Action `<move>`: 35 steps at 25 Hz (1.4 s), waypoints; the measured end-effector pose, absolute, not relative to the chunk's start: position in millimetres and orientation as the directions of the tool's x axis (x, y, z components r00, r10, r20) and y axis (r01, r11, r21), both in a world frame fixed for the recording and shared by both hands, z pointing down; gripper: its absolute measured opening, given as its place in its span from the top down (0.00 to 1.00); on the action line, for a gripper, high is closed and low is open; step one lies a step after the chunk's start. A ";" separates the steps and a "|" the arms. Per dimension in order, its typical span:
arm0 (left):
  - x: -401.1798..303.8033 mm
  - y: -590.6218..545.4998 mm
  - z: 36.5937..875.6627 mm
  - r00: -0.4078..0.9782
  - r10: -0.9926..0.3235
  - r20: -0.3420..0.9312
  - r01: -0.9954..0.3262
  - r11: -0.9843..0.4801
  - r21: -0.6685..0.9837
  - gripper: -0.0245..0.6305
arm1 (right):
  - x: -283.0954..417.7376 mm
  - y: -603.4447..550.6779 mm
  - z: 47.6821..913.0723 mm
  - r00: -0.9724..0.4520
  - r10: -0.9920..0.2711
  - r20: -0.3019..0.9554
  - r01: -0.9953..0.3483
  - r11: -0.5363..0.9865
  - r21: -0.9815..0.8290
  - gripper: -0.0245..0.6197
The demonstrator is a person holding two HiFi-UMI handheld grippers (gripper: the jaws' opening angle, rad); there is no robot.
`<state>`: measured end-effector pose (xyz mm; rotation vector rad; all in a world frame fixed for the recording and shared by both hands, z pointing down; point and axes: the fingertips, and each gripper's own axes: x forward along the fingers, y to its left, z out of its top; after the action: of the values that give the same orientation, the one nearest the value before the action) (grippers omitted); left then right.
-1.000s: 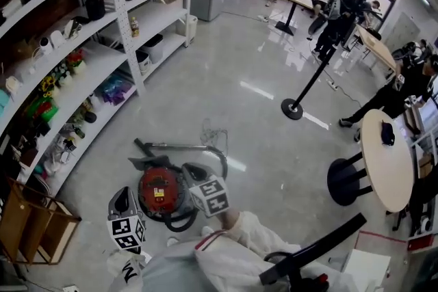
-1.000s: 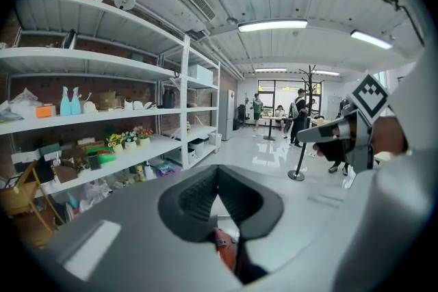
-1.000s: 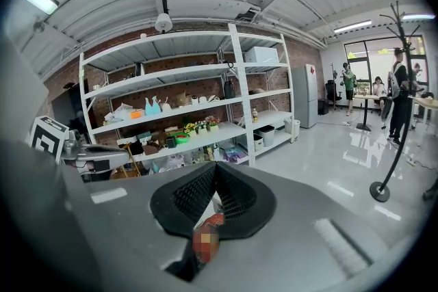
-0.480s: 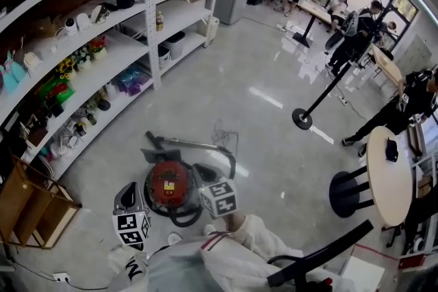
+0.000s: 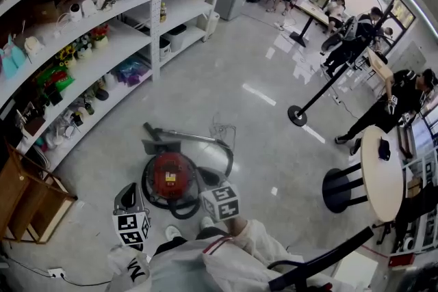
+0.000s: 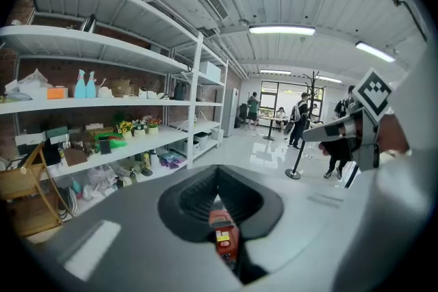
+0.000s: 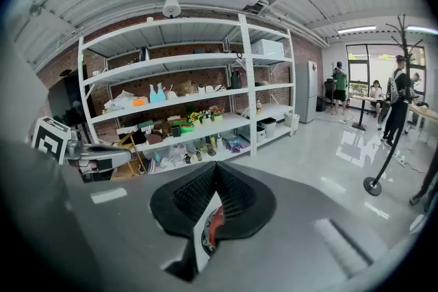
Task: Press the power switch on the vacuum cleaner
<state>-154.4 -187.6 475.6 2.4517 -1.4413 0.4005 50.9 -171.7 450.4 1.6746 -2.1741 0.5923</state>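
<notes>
A round red vacuum cleaner [image 5: 172, 174] with a black hose and grey wand [image 5: 185, 139] lies on the pale floor just in front of me. My left gripper [image 5: 127, 193] hangs at its near left side, shut and holding nothing. My right gripper [image 5: 207, 180] is at its near right edge, also shut and holding nothing. In the left gripper view the left gripper [image 6: 218, 171] has its jaws meeting, with the red vacuum cleaner [image 6: 223, 232] showing in the slit below. In the right gripper view the right gripper [image 7: 216, 166] looks the same, with a sliver of the vacuum cleaner [image 7: 213, 229]. The power switch cannot be made out.
White shelving [image 5: 82, 58] packed with items runs along the left. A wooden crate [image 5: 27, 202] stands at the near left. A stanchion base [image 5: 297, 115], a round table [image 5: 383, 174] and a black stool base [image 5: 340, 188] are to the right. People stand at the back right.
The head view has swung, so the shelves sit lower left. The vacuum cleaner now lies slightly farther from both marker cubes. Both grippers stay shut.
</notes>
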 end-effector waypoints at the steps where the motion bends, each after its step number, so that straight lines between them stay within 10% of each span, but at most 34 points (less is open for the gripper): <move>1: -155.9 -185.5 478.4 0.472 -0.799 0.373 -0.876 -0.473 0.095 0.96 | 49.3 -168.4 452.1 -0.247 -0.826 0.506 -0.969 0.216 -0.120 0.96; 35: -111.8 -102.1 467.6 0.483 -0.790 0.378 -0.856 -0.517 0.013 0.96 | 80.5 -67.1 447.2 -0.272 -0.848 0.454 -0.961 0.220 -0.165 0.96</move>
<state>-111.8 -102.1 467.6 2.5280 -1.4219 0.4867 80.5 -67.1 447.2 1.7042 -2.2296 0.6094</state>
